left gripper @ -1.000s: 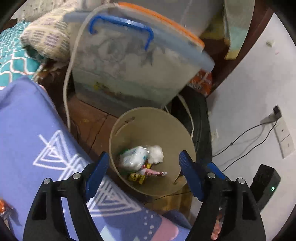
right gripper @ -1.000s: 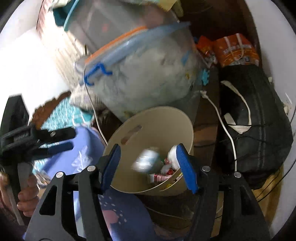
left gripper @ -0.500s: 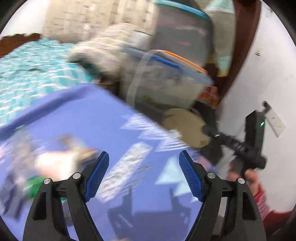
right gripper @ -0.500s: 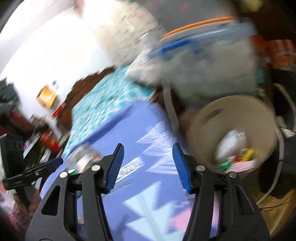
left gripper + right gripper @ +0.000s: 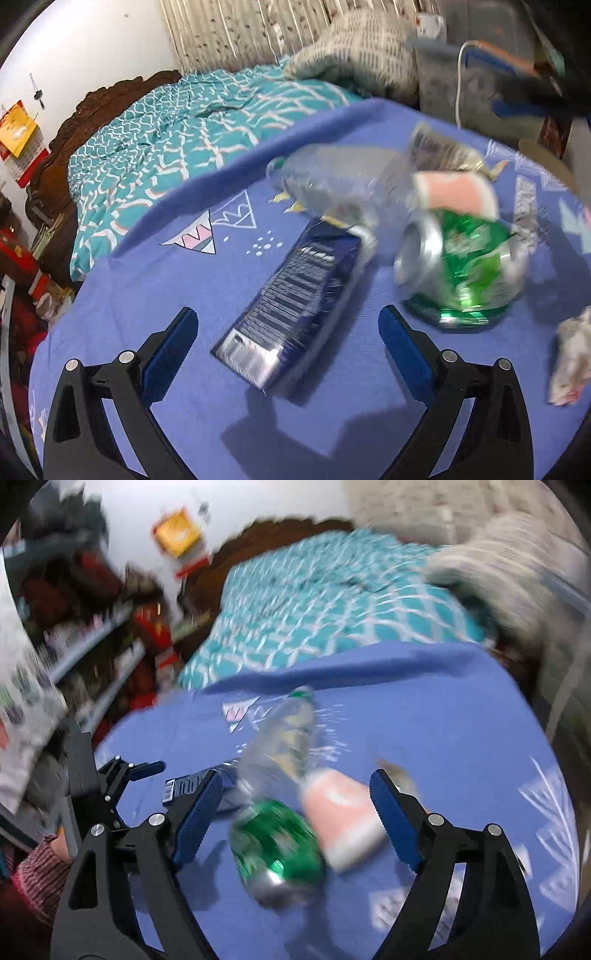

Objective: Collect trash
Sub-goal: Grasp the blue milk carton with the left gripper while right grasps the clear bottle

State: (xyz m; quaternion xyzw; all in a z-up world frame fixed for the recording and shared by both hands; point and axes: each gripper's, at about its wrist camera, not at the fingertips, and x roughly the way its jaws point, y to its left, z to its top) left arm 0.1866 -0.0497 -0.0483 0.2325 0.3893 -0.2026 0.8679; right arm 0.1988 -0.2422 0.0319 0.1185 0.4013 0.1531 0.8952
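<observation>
Trash lies on a purple-blue sheet (image 5: 184,280). A dark blue wrapper (image 5: 291,306) lies flat just ahead of my left gripper (image 5: 286,350), whose jaws are opening with nothing pressed between them. Right of it are a crushed green can (image 5: 465,266), a clear plastic bottle (image 5: 332,184) and a pink pack (image 5: 454,192). My right gripper (image 5: 295,816) hovers over the green can (image 5: 277,845) and pink pack (image 5: 343,819), its jaws opening and gripping nothing. The bottle (image 5: 284,738) lies beyond them. All is blurred.
A crumpled white paper (image 5: 572,350) lies at the sheet's right edge, a silvery wrapper (image 5: 439,147) farther back. A teal patterned bedspread (image 5: 192,122) and dark wooden headboard (image 5: 55,162) lie behind. Cluttered shelves (image 5: 92,627) stand at left, where a hand's sleeve (image 5: 37,871) shows.
Both grippers have swung from the beige bin, with trash in it, over to the purple-blue sheet. Both jaws stand wider than before. Wrapper, can, bottle and pack have come into view.
</observation>
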